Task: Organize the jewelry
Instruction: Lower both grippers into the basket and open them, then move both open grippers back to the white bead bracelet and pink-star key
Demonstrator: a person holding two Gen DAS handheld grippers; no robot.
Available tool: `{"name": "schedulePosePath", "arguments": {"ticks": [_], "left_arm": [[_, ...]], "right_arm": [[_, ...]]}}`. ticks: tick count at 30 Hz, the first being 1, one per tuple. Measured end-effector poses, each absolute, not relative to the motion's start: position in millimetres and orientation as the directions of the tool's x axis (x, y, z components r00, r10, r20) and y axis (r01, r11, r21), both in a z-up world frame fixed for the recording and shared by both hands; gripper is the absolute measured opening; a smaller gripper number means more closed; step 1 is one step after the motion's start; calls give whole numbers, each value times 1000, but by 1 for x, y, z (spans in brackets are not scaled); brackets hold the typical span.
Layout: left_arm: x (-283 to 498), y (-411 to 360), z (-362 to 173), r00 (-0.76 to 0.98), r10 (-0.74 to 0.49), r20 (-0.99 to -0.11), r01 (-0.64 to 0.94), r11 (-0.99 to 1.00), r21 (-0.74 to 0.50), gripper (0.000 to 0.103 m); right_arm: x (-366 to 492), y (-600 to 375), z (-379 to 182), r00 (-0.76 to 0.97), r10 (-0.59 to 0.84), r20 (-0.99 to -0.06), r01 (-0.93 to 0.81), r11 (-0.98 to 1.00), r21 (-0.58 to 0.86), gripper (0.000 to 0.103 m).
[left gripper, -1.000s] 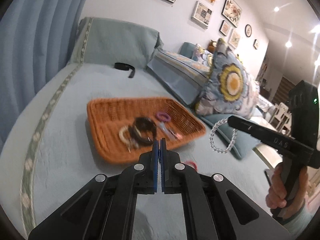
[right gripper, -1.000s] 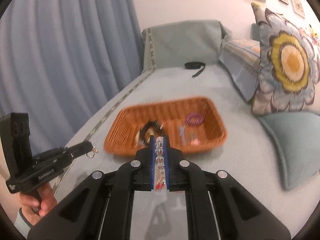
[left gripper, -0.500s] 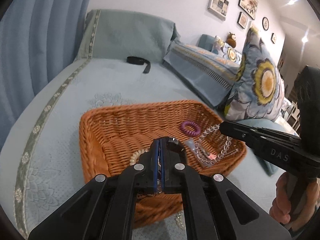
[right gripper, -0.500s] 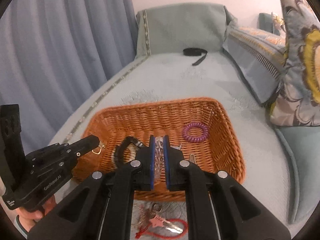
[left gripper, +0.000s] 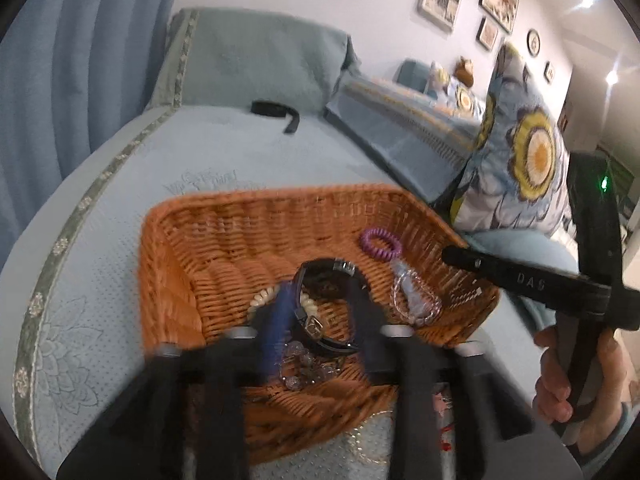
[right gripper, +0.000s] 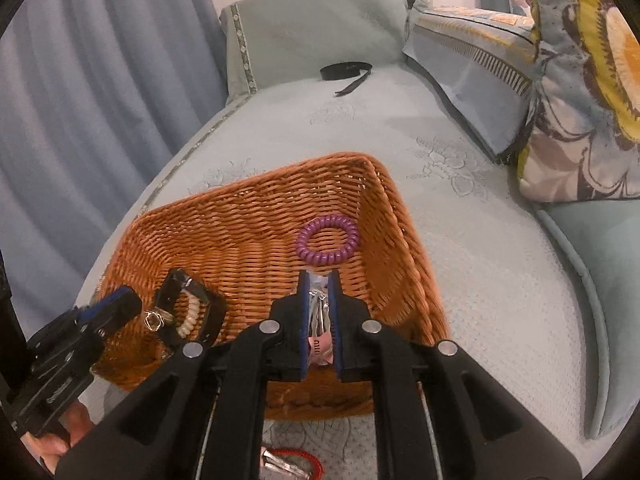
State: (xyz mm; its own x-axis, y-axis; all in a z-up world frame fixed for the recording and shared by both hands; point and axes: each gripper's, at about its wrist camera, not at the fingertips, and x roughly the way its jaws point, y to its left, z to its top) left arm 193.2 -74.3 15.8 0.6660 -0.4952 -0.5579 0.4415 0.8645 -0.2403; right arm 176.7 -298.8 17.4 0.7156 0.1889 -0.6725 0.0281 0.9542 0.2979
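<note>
An orange wicker basket (left gripper: pixel 180 240) (right gripper: pixel 240 216) on the bed holds a purple spiral tie (left gripper: pixel 380 242) (right gripper: pixel 327 246), a black band (left gripper: pixel 332 270), a pearl bracelet (right gripper: pixel 190 320) and a clear bead bracelet (left gripper: pixel 416 300). My left gripper (left gripper: pixel 320 294) (right gripper: pixel 116 304) hangs blurred over the basket's near end, its jaws opening with nothing pinched. A small gold piece (right gripper: pixel 154 320) lies on the black band just off its tip. My right gripper (right gripper: pixel 319 278) (left gripper: pixel 450 254) hovers low over the basket, jaws opening a little. The clear beads lie below it.
A red cord with keys (right gripper: pixel 292 460) lies on the bedspread just in front of the basket. A black strap (right gripper: pixel 346 70) rests far back by the headboard. A floral pillow (left gripper: pixel 520 168) and cushions stand to the right, and a blue curtain hangs on the left.
Both grippers came forward and down over the basket. The left jaws opened and the gold piece now lies on the black band. The right jaws parted and the bead bracelet lies in the basket.
</note>
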Motion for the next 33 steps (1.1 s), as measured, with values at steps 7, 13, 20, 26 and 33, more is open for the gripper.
{"name": "schedulePosePath", "arguments": {"ticks": [7, 13, 20, 26, 33], "left_arm": [[133, -57, 59, 721, -538, -437, 487, 842, -234, 49], [78, -47, 74, 738, -547, -395, 507, 836, -209, 51], [50, -34, 39, 730, -530, -431, 469, 848, -248, 51], [60, -41, 7, 694, -529, -489, 474, 846, -243, 50], [71, -52, -14, 661, -525, -537, 469, 847, -250, 50]], "right_arm": [[118, -290, 47, 778, 213, -591, -29, 952, 306, 24], [69, -277, 51, 798, 206, -566, -54, 960, 274, 24], [47, -271, 17, 794, 175, -582, -39, 970, 239, 24], [54, -280, -3, 777, 157, -610, -17, 973, 230, 24], [59, -286, -14, 764, 145, -629, 4, 973, 229, 24]]}}
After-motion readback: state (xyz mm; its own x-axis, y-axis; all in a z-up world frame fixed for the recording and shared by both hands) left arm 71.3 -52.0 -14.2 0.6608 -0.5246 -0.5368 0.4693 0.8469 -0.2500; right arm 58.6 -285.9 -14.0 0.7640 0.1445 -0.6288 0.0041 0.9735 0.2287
